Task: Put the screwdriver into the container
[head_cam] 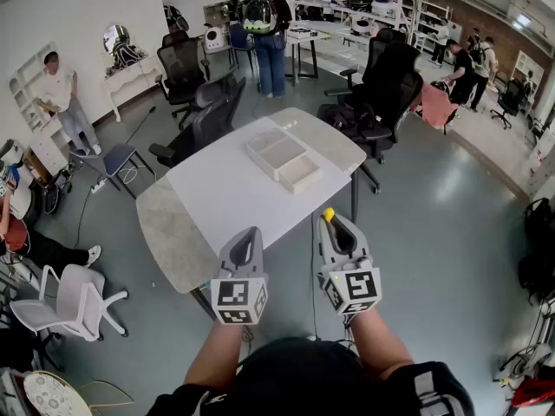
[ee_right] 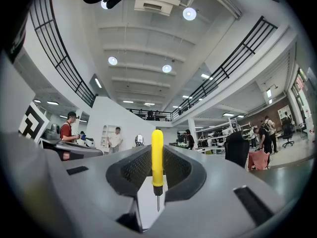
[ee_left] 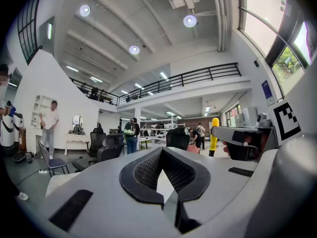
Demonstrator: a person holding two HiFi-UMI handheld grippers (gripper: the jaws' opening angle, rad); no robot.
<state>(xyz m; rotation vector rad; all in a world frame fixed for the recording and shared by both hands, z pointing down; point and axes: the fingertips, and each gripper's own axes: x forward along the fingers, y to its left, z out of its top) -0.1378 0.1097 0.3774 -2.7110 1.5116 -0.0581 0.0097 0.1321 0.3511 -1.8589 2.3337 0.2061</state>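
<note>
Right hand-held gripper (head_cam: 336, 232) pinches screwdriver (ee_right: 157, 152) upright, handle upward.

Left gripper (ee_left: 162, 155): jaws together, nothing between them. Right gripper (ee_left: 221, 136), at right: yellow-handled screwdriver (ee_left: 214, 132) upright at its jaws, marker cube (ee_left: 288, 120) nearby. Background: balcony railing (ee_left: 198, 76), office chairs (ee_left: 106, 147), ceiling lights (ee_left: 189, 20).

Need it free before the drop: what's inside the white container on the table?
Both compartments of the container look empty from the head view. Its near walls hide a strip of each floor.
</note>
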